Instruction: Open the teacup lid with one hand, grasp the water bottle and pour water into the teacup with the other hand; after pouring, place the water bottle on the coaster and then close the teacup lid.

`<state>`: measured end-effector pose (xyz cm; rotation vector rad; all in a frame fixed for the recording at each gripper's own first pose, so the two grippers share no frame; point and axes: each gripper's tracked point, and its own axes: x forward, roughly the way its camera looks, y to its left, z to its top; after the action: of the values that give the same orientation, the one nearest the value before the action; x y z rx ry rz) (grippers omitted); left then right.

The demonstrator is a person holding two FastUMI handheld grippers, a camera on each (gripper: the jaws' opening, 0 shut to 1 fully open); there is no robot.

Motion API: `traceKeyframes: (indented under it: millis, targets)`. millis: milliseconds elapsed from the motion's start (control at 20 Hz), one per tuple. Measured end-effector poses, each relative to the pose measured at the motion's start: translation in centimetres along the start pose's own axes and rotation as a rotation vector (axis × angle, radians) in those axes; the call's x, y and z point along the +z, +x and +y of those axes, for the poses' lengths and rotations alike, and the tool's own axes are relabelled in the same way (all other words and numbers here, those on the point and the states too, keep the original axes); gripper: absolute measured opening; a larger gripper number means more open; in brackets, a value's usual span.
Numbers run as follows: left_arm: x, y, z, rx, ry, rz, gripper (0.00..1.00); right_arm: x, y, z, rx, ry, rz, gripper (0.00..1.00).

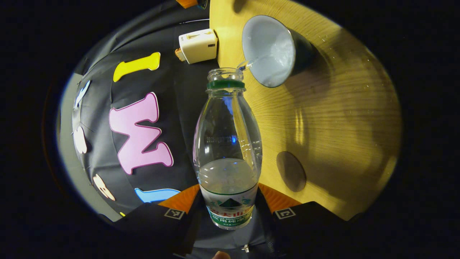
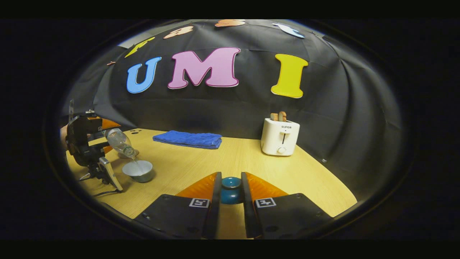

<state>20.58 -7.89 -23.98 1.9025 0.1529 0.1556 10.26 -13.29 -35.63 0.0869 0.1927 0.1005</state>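
My left gripper (image 1: 229, 201) is shut on the lower body of a clear water bottle (image 1: 227, 144) with a green neck ring and no cap. The bottle is tipped, and a thin stream runs from its mouth into the open teacup (image 1: 271, 50), pale inside and dark outside. A round brown coaster (image 1: 291, 171) lies on the wooden table, nearer than the cup. My right gripper (image 2: 230, 183) is shut on the teal teacup lid (image 2: 230, 190), far right of the cup. From there I see the left gripper (image 2: 104, 136) tilting the bottle (image 2: 120, 142) over the teacup (image 2: 138, 171).
A white toaster (image 2: 279, 136) with bread in its slots stands at the back right of the table (image 2: 201, 165). A folded blue towel (image 2: 187, 139) lies at the back middle. In the left gripper view the toaster (image 1: 198, 45) sits beyond the cup.
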Motion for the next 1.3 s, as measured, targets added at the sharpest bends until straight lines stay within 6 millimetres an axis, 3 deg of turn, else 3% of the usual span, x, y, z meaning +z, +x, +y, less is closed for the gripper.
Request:
traceKeyframes:
  millis: [100, 150, 650, 700, 750, 950, 1050, 1200, 1300]
  targets:
    - [0.1, 0.4, 0.8, 0.016, 0.028, -0.013, 0.76, 0.0, 0.1, -0.1, -0.001, -0.002, -0.003, 0.27]
    - [0.1, 0.5, 1.0, 0.022, 0.040, -0.019, 0.76, 0.1, 0.1, -0.2, -0.001, -0.003, -0.005, 0.31]
    - [0.1, 0.9, 3.0, 0.083, 0.138, -0.084, 0.76, 0.4, -0.4, -1.0, -0.001, 0.008, -0.016, 0.31]
    - [0.2, 0.8, 3.5, 0.100, 0.151, -0.089, 0.76, 0.4, -0.5, -1.0, 0.001, 0.010, -0.017, 0.27]
    - [0.3, 0.8, 3.8, 0.119, 0.166, -0.094, 0.75, 0.4, -0.5, -1.2, 0.001, 0.011, -0.017, 0.31]
    - [0.6, 0.8, 4.8, 0.179, 0.216, -0.113, 0.76, 0.9, -0.8, -1.7, -0.005, 0.009, -0.024, 0.31]
    - [0.8, 0.9, 5.2, 0.196, 0.236, -0.121, 0.76, 1.1, -1.0, -1.9, -0.011, 0.006, -0.028, 0.27]
    - [1.4, 0.7, 6.0, 0.226, 0.276, -0.152, 0.75, 1.0, -1.4, -2.3, -0.019, 0.009, -0.022, 0.36]
    - [1.9, 1.0, 6.8, 0.249, 0.301, -0.180, 0.76, 1.2, -1.7, -2.3, -0.021, 0.008, -0.028, 0.31]
